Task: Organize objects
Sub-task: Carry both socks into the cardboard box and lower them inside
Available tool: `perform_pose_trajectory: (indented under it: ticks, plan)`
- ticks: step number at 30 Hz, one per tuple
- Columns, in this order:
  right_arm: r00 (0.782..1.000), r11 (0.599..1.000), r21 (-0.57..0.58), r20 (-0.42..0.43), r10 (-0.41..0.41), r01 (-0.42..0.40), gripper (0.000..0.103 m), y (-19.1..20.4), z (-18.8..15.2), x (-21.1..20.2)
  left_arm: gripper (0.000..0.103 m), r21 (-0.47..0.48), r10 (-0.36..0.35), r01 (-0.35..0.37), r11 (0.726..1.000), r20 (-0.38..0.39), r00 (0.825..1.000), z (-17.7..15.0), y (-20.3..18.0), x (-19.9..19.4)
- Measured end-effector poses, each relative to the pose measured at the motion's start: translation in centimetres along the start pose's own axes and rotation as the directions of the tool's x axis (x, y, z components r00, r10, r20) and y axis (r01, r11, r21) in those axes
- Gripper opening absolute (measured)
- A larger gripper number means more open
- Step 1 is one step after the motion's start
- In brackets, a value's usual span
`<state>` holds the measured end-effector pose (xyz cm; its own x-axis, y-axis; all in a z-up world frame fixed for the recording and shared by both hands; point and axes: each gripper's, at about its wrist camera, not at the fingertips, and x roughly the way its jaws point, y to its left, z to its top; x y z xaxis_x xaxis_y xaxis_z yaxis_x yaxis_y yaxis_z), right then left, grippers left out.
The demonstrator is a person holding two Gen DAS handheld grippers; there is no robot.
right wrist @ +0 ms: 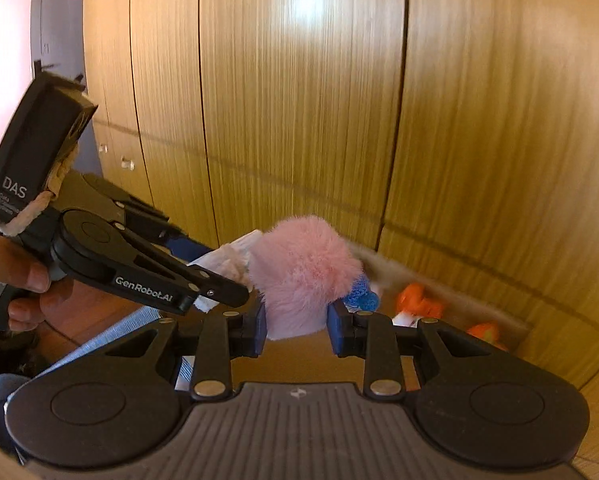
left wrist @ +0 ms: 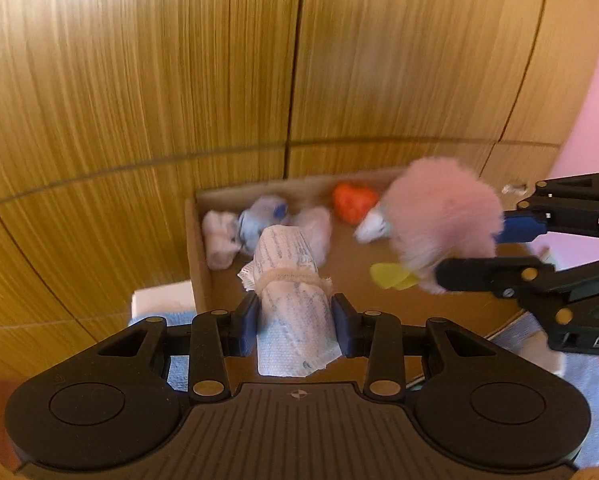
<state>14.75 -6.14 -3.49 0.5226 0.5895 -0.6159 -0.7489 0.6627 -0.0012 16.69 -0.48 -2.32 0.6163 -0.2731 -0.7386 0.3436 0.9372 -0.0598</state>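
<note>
Wood-grain wardrobe doors (left wrist: 219, 80) fill the background, cardboard box (left wrist: 197, 248) on the floor below. Left gripper (left wrist: 295, 320) angled down over the box's near edge, clamped on a rolled printed cloth bundle (left wrist: 291, 280). Right gripper (right wrist: 295, 322) comes in from the right, tilted down, clenched on a pink fluffy toy (right wrist: 303, 272) above the box. A hand (right wrist: 23, 280) wraps the left gripper's handle. Small cloth rolls (left wrist: 223, 236) and an orange toy (left wrist: 353, 200) lie inside.
</note>
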Motion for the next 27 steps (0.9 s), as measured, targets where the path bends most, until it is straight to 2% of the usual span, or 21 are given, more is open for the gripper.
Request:
perform_pose_trajectory:
  ticks: [6,9,10,14,22,26,27]
  plan:
    - [0.991,1.0,-0.018,-0.129,0.021,-0.024,0.027,-0.9,0.5,5.9,0.045,-0.003,0.032,-0.032,0.999,-0.052,0.998,-0.4,1.1,3.4]
    - [0.983,0.999,-0.029,-0.181,0.023,-0.029,0.027,-0.9,-0.7,6.8,0.045,0.004,0.041,-0.041,0.999,-0.064,0.997,-0.4,0.9,5.0]
    - [0.982,0.999,-0.028,-0.187,0.024,-0.03,0.027,-1.1,-1.4,6.0,0.045,0.003,0.041,-0.041,0.999,-0.063,0.997,-0.5,1.0,5.0]
    - [0.977,0.998,-0.036,-0.21,0.037,-0.045,0.025,-1.6,-0.7,7.4,0.045,0.013,0.049,-0.048,0.999,-0.06,0.997,0.3,1.1,6.5]
    - [0.974,0.998,-0.039,-0.223,0.041,-0.051,0.025,-1.7,-0.7,7.9,0.046,0.007,0.073,-0.073,0.997,-0.055,0.996,0.3,0.7,6.7]
    - [0.973,0.998,-0.039,-0.228,0.03,-0.04,0.028,-1.7,-0.9,7.5,0.048,-0.014,0.071,-0.072,0.997,-0.054,0.996,0.4,0.7,6.7]
    - [0.973,0.998,-0.04,-0.23,0.028,-0.039,0.028,-1.6,-0.9,7.3,0.052,-0.016,0.074,-0.075,0.997,-0.054,0.996,0.4,0.6,6.6]
